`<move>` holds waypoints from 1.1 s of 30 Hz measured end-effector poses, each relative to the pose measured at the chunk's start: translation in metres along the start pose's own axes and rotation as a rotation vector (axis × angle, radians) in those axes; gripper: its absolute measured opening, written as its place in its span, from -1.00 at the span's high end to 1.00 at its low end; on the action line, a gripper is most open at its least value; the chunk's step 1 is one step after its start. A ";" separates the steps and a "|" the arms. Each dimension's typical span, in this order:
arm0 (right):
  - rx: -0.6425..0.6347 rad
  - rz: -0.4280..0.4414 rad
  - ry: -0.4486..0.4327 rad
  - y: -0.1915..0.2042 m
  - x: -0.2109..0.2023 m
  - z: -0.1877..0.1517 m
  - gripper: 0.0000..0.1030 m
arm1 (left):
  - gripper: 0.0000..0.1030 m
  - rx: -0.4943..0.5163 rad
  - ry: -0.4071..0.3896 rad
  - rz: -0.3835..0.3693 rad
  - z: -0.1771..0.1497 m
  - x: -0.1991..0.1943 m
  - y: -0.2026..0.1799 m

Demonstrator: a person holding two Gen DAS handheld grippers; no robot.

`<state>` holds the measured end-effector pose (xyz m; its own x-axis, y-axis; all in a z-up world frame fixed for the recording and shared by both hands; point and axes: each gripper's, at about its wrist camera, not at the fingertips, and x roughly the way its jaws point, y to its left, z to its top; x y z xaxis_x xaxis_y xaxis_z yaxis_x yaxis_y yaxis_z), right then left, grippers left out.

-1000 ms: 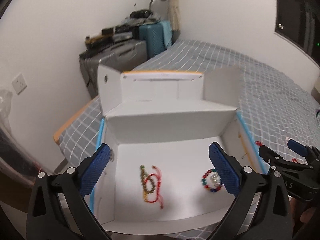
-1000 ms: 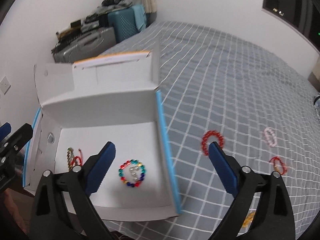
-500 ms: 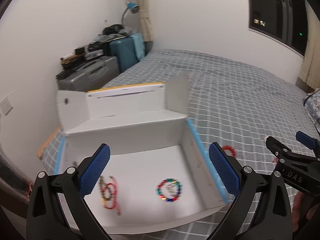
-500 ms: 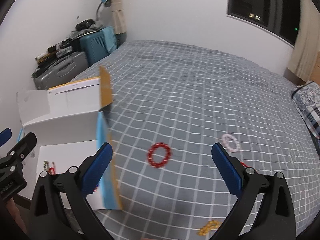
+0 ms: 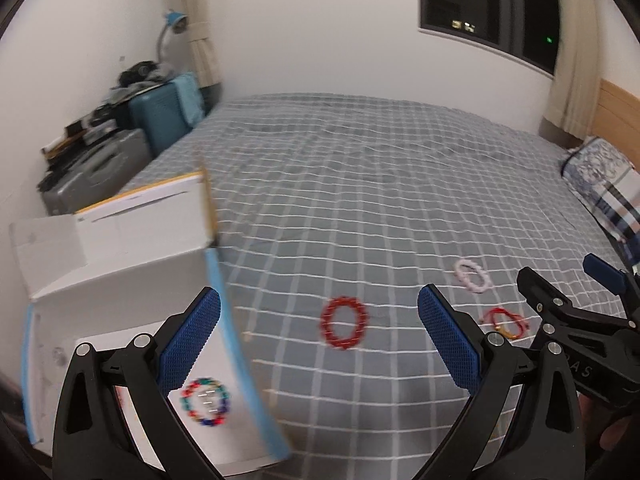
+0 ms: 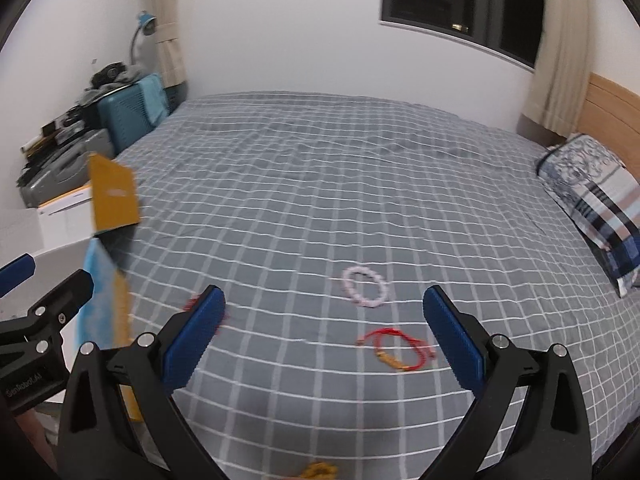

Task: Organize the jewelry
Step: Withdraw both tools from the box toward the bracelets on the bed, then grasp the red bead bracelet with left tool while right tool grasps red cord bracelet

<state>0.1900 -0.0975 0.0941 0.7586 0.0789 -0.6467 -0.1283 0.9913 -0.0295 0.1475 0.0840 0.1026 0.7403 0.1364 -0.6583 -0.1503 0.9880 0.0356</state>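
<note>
Here, both the left gripper (image 5: 320, 340) and right gripper (image 6: 324, 338) are held released and empty, a red bracelet (image 5: 344, 322) seen at twelve o'clock of the left.

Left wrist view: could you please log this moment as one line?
tongs: both open, empty | box: multicolour bracelet inside | bed: red bead bracelet, pink bracelet, red cord bracelet

Home bedroom: checked bed (image 6: 360, 200), pillow (image 6: 592, 196), suitcases (image 5: 160, 120), curtains (image 6: 556, 60).
</note>
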 end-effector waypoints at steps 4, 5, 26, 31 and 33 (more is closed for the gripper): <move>0.036 -0.018 0.020 -0.033 0.017 -0.006 -0.85 | -0.89 0.030 0.021 -0.033 0.000 0.023 -0.031; 0.045 -0.023 0.027 -0.042 0.023 -0.007 -0.85 | -0.89 0.035 0.029 -0.038 0.001 0.030 -0.036; 0.088 0.039 0.250 -0.090 0.145 -0.060 -0.85 | -0.89 0.012 0.240 -0.049 -0.051 0.187 -0.051; 0.077 0.058 0.308 -0.087 0.160 -0.072 -0.85 | -0.89 0.009 0.278 -0.033 -0.056 0.207 -0.044; 0.080 0.062 0.326 -0.087 0.166 -0.076 -0.85 | -0.89 0.022 0.269 -0.009 -0.058 0.210 -0.043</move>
<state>0.2788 -0.1789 -0.0684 0.5054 0.1139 -0.8554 -0.1075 0.9918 0.0686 0.2714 0.0659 -0.0803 0.5406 0.1066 -0.8345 -0.1287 0.9907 0.0432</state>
